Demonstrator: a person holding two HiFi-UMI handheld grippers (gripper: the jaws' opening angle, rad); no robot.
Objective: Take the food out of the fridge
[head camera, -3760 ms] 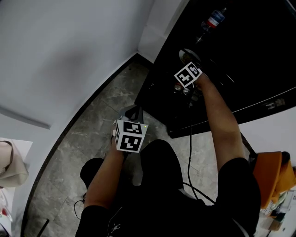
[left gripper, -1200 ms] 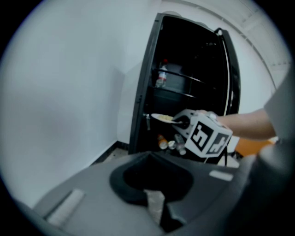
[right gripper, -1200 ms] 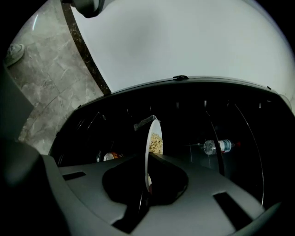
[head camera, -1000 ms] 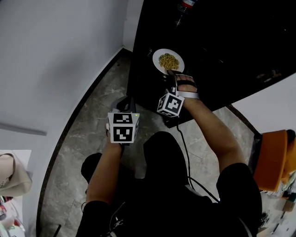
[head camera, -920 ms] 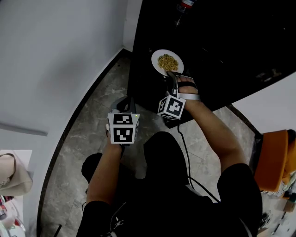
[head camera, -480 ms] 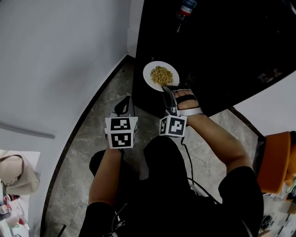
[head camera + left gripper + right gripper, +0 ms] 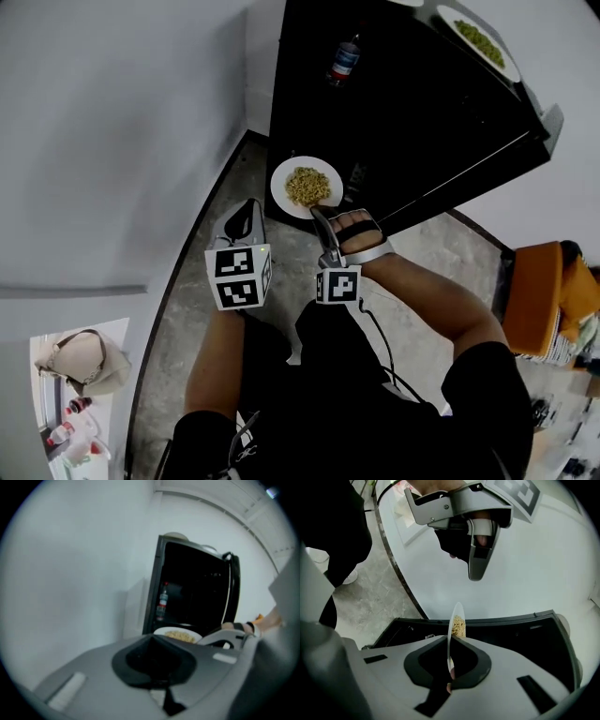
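Observation:
A white plate of yellowish noodles or rice hangs in the air in front of the open black fridge. My right gripper is shut on the plate's near rim. In the right gripper view the plate stands edge-on between the jaws of the right gripper. To the plate's left my left gripper is shut and empty. From the left gripper, the plate shows just ahead. A drink bottle stands inside the fridge.
A second plate with green food lies on top of the fridge. A pale wall runs close on the left, above a grey stone floor. An orange chair stands at the right and a beige bag at the lower left.
The right gripper has drawn the plate out of the fridge and lifted it. The left gripper has risen alongside it. More of the fridge top shows now.

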